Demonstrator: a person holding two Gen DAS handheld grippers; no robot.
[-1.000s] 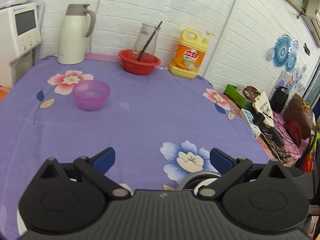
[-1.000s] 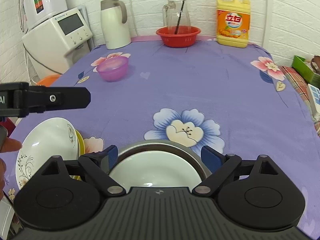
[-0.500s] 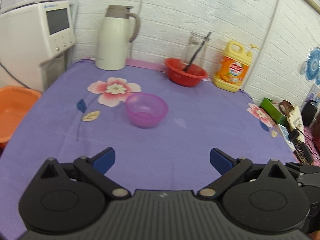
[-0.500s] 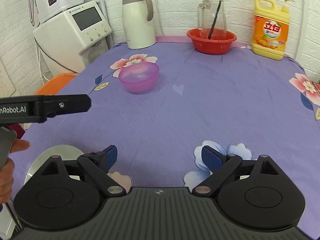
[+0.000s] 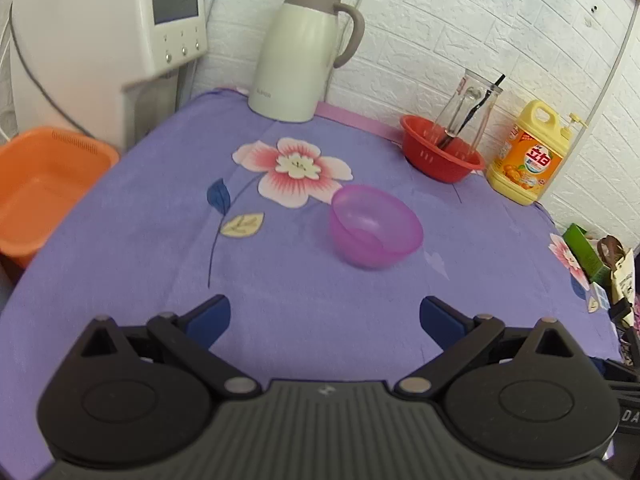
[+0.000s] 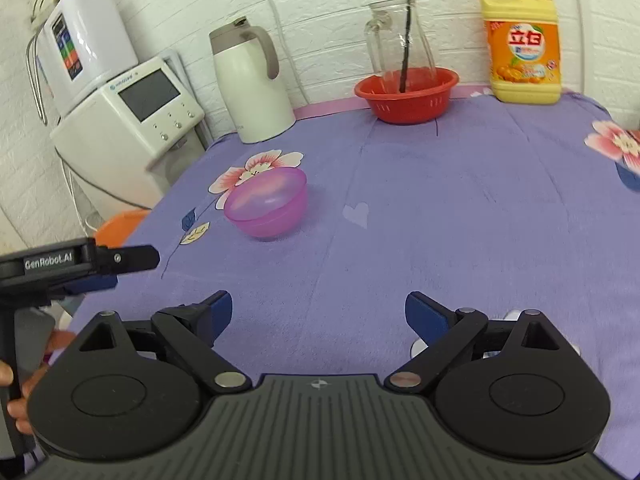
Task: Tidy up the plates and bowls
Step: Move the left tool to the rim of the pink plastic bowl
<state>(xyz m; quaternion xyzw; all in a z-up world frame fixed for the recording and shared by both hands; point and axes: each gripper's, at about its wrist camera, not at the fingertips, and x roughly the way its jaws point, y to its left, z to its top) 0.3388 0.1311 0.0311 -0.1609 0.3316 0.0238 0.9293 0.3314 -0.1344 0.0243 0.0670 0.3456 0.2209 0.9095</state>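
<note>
Landmark: translucent purple plastic bowl point(image 5: 375, 226), seen upright on the purple floral-clothed bench point(image 5: 320, 304).
Left gripper point(image 5: 325, 316): fingers spread, nothing held, short of the bowl.
Right gripper point(image 6: 318, 312): fingers spread, nothing held, short of the bowl.
Red plastic basket point(image 6: 407, 94): beyond the bowl.

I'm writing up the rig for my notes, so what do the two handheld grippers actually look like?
Both match: the left gripper and right gripper have black bodies with ribbed centres, round discs at each side, silver pivot pins and blue-padded fingers. Seen from the right wrist view, the left one carries white "GenRobot.AI" lettering. No cables show.
</note>
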